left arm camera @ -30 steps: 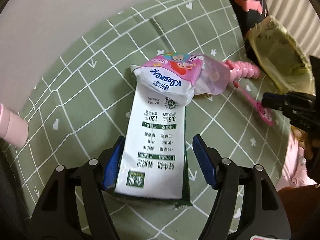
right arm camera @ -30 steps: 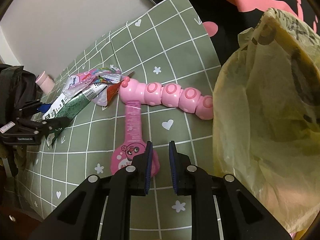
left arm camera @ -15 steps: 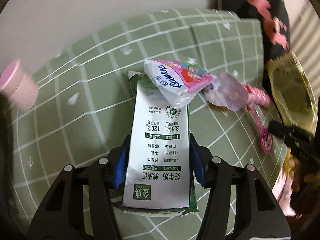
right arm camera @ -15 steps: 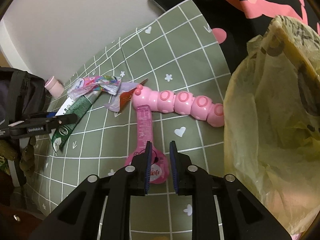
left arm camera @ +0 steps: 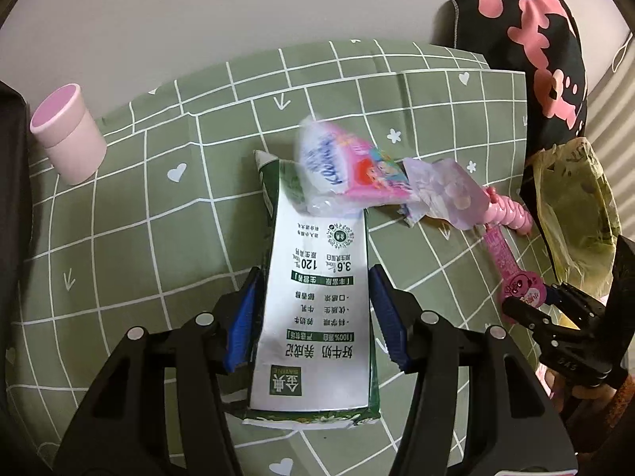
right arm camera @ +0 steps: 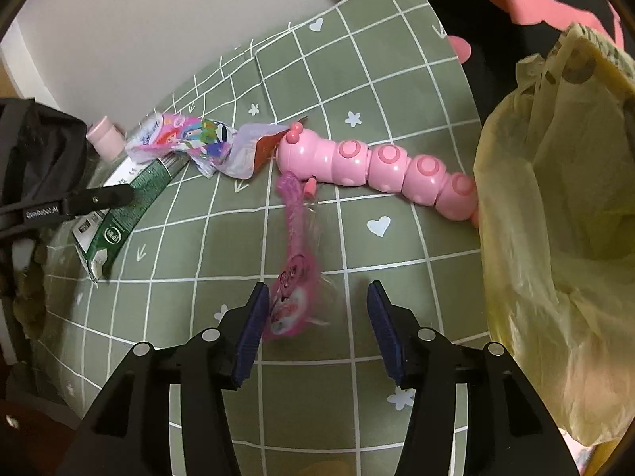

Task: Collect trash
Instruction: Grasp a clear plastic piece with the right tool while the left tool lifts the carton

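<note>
Your left tool (left arm camera: 313, 313) pinches the flattened milk carton (left arm camera: 317, 309), both blue pads against its edges; a pink tissue pack (left arm camera: 349, 170) lies over its far end. Your right tool (right arm camera: 315, 327) is spreading, jaws opening, and the pink candy wrapper (right arm camera: 295, 277) sits blurred just beside the left pad, not gripped. Pink caterpillar toy (right arm camera: 381, 168) lies across the green checked bench (right arm camera: 198, 246), its tail end touching the yellow trash bag (right arm camera: 555, 218) at right.

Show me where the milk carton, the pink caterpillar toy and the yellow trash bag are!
milk carton (left arm camera: 317, 309): left wrist view, white printed face.
pink caterpillar toy (right arm camera: 387, 162): right wrist view, middle segment.
yellow trash bag (right arm camera: 555, 214): right wrist view, inner wall.
</note>
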`<state>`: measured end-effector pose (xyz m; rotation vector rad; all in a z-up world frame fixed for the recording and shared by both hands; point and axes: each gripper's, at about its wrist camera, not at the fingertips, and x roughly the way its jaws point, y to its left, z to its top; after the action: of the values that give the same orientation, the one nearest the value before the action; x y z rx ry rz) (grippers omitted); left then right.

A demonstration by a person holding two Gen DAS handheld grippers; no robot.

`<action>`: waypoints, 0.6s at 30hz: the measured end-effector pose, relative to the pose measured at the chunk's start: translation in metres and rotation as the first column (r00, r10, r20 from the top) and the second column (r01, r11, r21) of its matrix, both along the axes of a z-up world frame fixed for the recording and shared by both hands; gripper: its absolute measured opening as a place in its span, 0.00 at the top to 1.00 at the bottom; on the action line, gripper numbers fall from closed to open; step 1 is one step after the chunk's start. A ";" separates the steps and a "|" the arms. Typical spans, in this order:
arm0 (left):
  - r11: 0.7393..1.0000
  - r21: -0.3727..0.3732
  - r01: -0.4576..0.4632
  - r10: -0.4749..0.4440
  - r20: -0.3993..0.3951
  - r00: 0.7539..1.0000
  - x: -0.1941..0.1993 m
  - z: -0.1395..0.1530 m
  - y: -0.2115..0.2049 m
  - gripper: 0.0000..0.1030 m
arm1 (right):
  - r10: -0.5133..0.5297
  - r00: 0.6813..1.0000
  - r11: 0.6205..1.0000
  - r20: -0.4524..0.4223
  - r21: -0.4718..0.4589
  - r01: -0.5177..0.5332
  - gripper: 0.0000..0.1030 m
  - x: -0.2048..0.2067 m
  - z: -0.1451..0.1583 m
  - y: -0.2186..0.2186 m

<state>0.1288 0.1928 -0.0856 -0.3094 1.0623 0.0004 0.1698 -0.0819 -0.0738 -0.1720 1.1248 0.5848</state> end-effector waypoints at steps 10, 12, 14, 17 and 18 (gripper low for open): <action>1.000 0.012 0.012 -0.012 -0.009 1.000 0.006 -0.002 -0.006 0.50 | -0.014 0.999 1.000 0.035 -0.006 0.014 0.86 -0.006 0.012 -0.006; 1.000 0.018 0.012 -0.011 -0.017 1.000 0.010 -0.003 -0.008 0.50 | -0.014 0.999 1.000 0.042 -0.002 0.014 0.86 -0.009 0.016 -0.008; 1.000 0.012 0.013 -0.012 -0.022 1.000 0.014 -0.005 -0.008 0.50 | -0.013 0.999 1.000 0.050 0.001 0.013 0.86 -0.011 0.020 -0.009; 1.000 0.004 0.017 -0.017 -0.027 0.999 0.019 -0.006 -0.009 0.50 | -0.013 0.998 1.000 0.057 0.005 0.013 0.86 -0.016 0.024 -0.009; 1.000 0.004 0.019 -0.019 -0.028 0.999 0.020 -0.006 -0.009 0.50 | -0.013 0.998 1.000 0.060 0.006 0.013 0.86 -0.017 0.025 -0.009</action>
<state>0.1484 0.1839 -0.0920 -0.2957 1.0932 -0.0103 0.1527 -0.0911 -0.0490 -0.1765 1.0652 0.5672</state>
